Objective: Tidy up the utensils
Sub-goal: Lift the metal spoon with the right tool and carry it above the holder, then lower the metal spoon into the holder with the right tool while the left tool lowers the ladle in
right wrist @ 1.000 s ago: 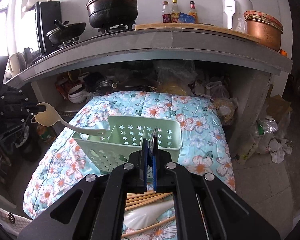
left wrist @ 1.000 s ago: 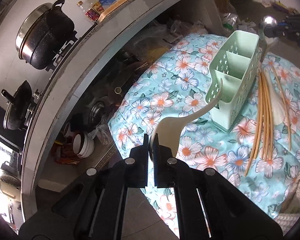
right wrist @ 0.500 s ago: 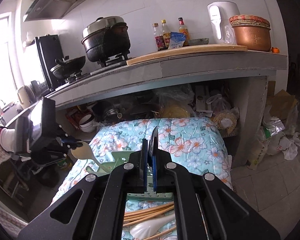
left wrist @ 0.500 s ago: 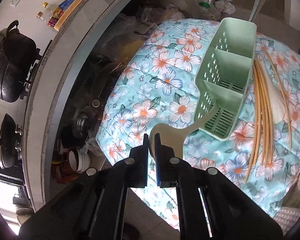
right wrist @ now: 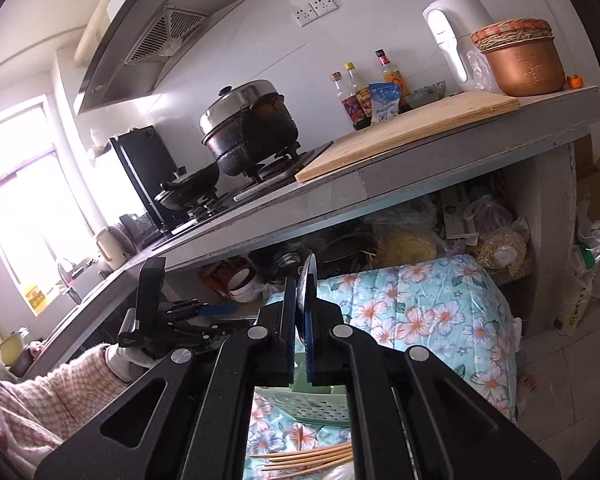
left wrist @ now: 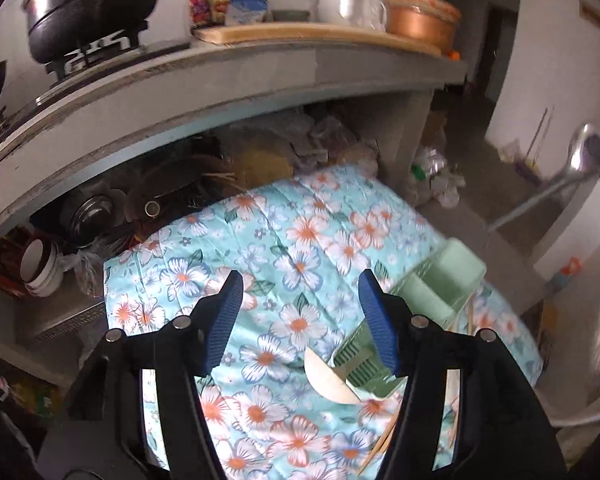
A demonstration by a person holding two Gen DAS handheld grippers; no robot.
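Left tongs: jaws are opening, blue pads wide apart, nothing between them; only the flowered cloth is seen through the gap.
Cream spoon: free, below the right pad of the left tongs; the bowl sticks out at the near end of the green caddy.
Right tongs: closed on a metal spoon, its bowl standing edge-on above the tips.
Chopsticks: on the cloth under the right tongs, just beside the caddy.
Sleeve: left of the right tongs, behind the left tongs.
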